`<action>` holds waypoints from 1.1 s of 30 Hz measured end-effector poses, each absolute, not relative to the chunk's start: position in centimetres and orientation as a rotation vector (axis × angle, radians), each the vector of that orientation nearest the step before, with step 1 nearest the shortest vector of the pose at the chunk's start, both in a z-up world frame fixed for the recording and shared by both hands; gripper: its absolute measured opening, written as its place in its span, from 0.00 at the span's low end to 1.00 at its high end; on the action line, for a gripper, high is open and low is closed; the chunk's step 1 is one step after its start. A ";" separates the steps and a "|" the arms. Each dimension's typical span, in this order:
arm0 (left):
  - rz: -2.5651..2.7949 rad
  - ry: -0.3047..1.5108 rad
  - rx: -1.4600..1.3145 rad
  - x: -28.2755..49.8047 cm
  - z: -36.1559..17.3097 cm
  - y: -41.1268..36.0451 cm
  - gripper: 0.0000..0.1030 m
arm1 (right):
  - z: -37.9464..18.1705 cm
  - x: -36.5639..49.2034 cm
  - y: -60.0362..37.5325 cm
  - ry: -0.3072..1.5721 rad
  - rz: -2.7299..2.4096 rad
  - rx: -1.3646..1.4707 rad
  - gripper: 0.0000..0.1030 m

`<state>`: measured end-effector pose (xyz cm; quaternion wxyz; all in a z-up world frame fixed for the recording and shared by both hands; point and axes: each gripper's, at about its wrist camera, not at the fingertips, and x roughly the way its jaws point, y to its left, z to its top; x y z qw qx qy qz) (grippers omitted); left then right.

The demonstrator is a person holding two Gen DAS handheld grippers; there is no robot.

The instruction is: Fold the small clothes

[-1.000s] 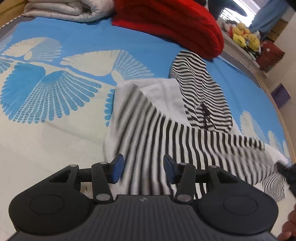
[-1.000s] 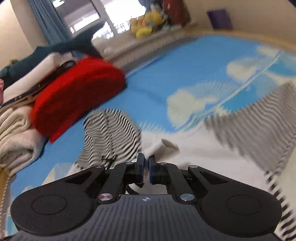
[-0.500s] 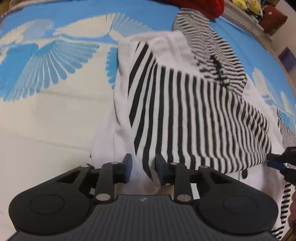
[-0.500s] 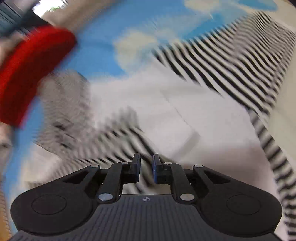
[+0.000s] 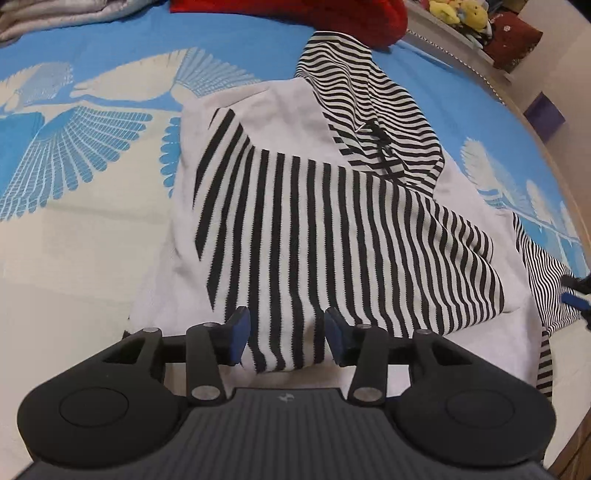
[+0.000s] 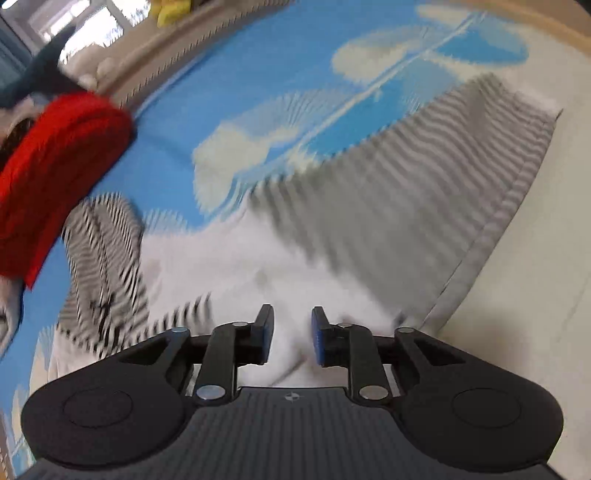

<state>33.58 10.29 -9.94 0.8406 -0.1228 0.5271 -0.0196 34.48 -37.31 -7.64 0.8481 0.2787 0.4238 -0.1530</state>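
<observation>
My left gripper (image 5: pixel 283 334) hung with its jaws apart and nothing clamped, a fold of the striped top (image 5: pixel 332 221) lying loose between the pads. The top lay spread on the blue and cream bedspread (image 5: pixel 92 155), one striped sleeve folded across its white body, near a red blanket (image 5: pixel 295 11). My right gripper (image 6: pixel 292 334) was also parted over white cloth, its view badly blurred.

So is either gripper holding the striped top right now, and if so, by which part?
Nothing is held. The left gripper is open with the striped top's folded edge lying loose between its fingers. The right gripper is open over white fabric.
</observation>
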 end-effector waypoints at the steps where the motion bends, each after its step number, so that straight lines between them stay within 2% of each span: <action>1: -0.040 1.118 -0.261 33.6 -10.1 10.3 0.47 | -7.3 34.3 -38.8 0.875 -0.334 0.590 0.27; 8: -0.037 1.122 -0.273 33.7 -10.0 10.2 0.47 | -8.4 32.6 -50.8 0.808 -0.491 0.644 0.36; 12: -0.034 1.123 -0.269 33.6 -9.9 10.2 0.47 | -10.7 31.0 -56.1 0.803 -0.600 0.707 0.37; 20: -0.036 1.127 -0.258 33.7 -10.2 9.9 0.47 | -14.1 29.9 -61.6 0.701 -0.653 0.882 0.37; 26: -0.027 1.124 -0.266 33.8 -10.3 10.3 0.47 | -14.9 30.7 -62.1 0.605 -0.647 0.872 0.37; 28: -0.022 1.123 -0.271 33.8 -10.2 10.6 0.47 | -15.0 31.1 -62.0 0.591 -0.651 0.867 0.27; 29: -0.020 1.121 -0.275 33.7 -10.1 10.8 0.47 | -15.0 31.3 -62.0 0.591 -0.667 0.859 0.10; 30: -0.019 1.118 -0.280 33.7 -10.0 10.9 0.47 | -14.8 31.3 -61.8 0.582 -0.692 0.847 0.07; 33: -0.007 1.105 -0.301 33.6 -9.4 11.8 0.48 | -11.9 32.2 -59.3 0.528 -0.753 0.697 0.05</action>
